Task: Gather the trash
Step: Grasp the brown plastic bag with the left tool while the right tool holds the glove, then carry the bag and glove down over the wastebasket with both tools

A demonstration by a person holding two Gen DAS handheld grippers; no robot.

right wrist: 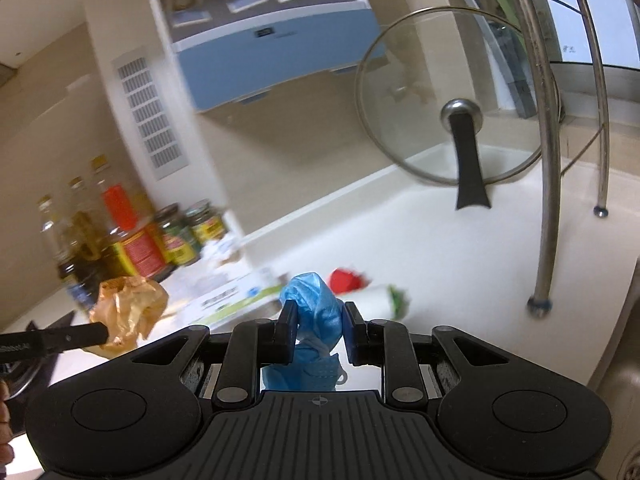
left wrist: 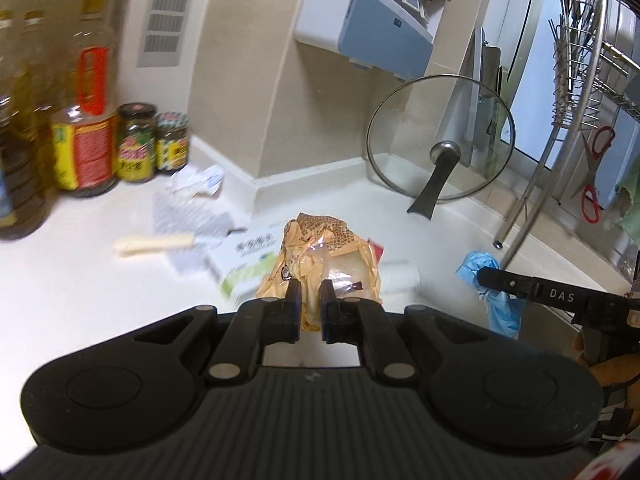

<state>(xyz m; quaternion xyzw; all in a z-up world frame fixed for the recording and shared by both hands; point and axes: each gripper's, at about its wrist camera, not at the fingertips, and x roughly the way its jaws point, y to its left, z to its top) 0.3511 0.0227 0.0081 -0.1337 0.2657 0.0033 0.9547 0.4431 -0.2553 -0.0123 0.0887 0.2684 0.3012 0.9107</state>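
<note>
My left gripper (left wrist: 310,287) is shut on a crumpled yellow-brown wrapper (left wrist: 320,256) and holds it above the white counter (left wrist: 80,280). The wrapper also shows at the left of the right wrist view (right wrist: 128,308). My right gripper (right wrist: 318,306) is shut on a blue face mask (right wrist: 318,320), lifted off the counter; the mask also shows in the left wrist view (left wrist: 492,292). On the counter lie a white and green box (left wrist: 248,260), crumpled paper (left wrist: 196,180), a pale stick-like piece (left wrist: 152,244), a red scrap (right wrist: 346,280) and a white roll (right wrist: 384,298).
Oil bottles (left wrist: 86,120) and jars (left wrist: 136,144) stand at the back left. A glass pan lid (left wrist: 440,140) leans on the wall. A metal dish rack (left wrist: 576,120) with red scissors (left wrist: 592,172) stands at the right. A blue and white wall dispenser (left wrist: 376,28) hangs above.
</note>
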